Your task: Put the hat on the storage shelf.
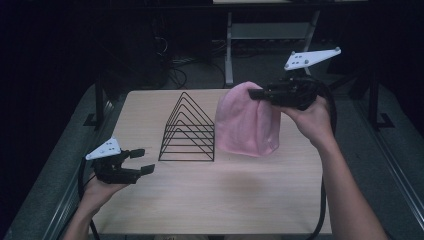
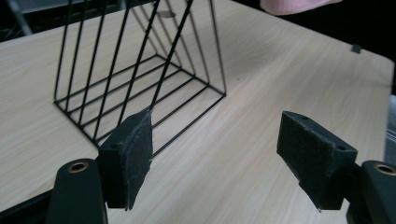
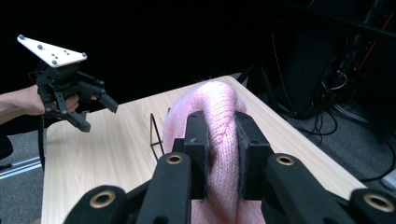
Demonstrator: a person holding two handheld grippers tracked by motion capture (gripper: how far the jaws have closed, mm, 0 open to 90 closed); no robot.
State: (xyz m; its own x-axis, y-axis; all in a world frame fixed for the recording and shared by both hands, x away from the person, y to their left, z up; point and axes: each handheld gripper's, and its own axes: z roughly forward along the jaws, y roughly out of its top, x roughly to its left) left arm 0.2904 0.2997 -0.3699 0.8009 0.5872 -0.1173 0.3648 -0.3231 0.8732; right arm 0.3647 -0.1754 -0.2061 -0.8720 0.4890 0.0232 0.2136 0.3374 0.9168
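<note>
Above the table (image 1: 210,200), beside the rack (image 1: 187,130), the hat (image 1: 245,125) hangs pinched at its top in the right gripper (image 1: 257,94) and should be lowered squarely, the spread left gripper (image 1: 140,160) steadying its hem.

High view looks forward and down over the table (image 1: 210,200). Both gripper views sit close behind their jaws. All share the rack (image 1: 188,129).

The middle of the table (image 1: 225,200) is blocked by the wire rack (image 1: 187,130); beside it hangs the pink hat (image 1: 245,125). Bare wood is left along the near edge.
</note>
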